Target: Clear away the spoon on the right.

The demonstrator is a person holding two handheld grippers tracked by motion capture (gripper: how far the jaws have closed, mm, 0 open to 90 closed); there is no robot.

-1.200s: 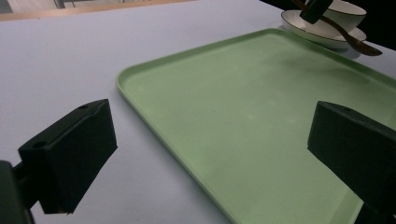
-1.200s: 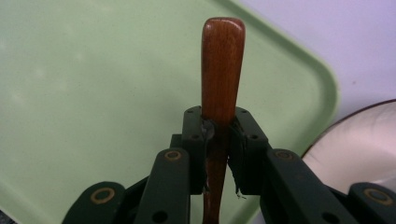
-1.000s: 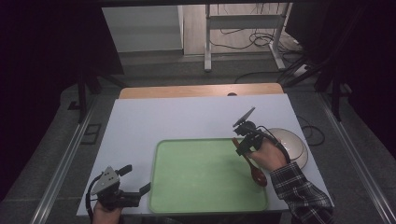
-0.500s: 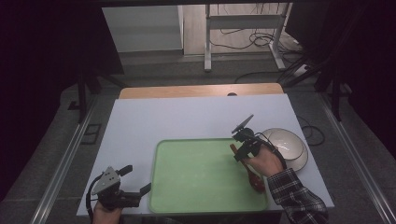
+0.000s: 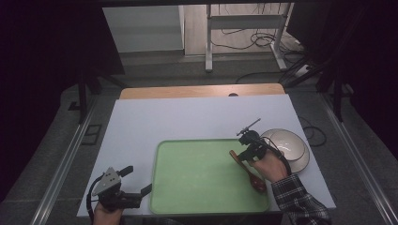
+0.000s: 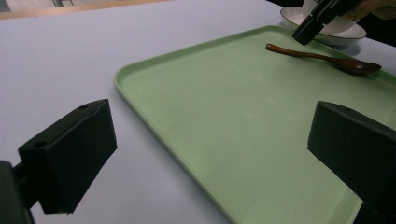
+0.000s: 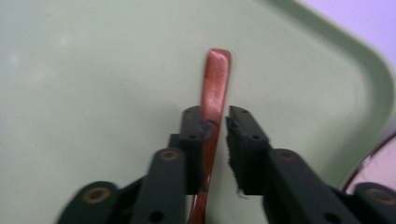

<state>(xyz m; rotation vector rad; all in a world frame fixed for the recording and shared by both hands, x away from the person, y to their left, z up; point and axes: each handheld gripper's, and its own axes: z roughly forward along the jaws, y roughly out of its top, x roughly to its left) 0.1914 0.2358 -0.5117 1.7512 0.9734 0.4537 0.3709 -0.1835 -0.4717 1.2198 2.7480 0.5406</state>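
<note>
Spoon [image 7: 215,88], a dark reddish wooden one, lay flat near the right edge of the green tray [image 5: 197,187], its handle end pointing up the tray and its bowl toward me. My right gripper [image 7: 215,123] hung just over the handle, its 2 jaws narrowed around it; they had just been closing, with the handle between them. In the right gripper view 1 pad seemed to touch the wood while a thin gap showed on the other side, so I judged the grip not yet made. A white bowl [image 5: 286,143] stood on the white table [image 5: 187,117] just beside the tray's right edge, close behind my right hand [image 5: 270,166]. My left gripper [image 6: 210,149] rested off the tray's near left corner, jaws spread wide and holding nothing. As I saw it, the risk lay in that uneven contact: if 1 pad pushed first, the thin handle could skid sideways or roll on the smooth tray and slip out of the jaws. A lift from that far up the handle might also let the heavier bowl end droop and swing. I could read no brand, label or writing on anything.
</note>
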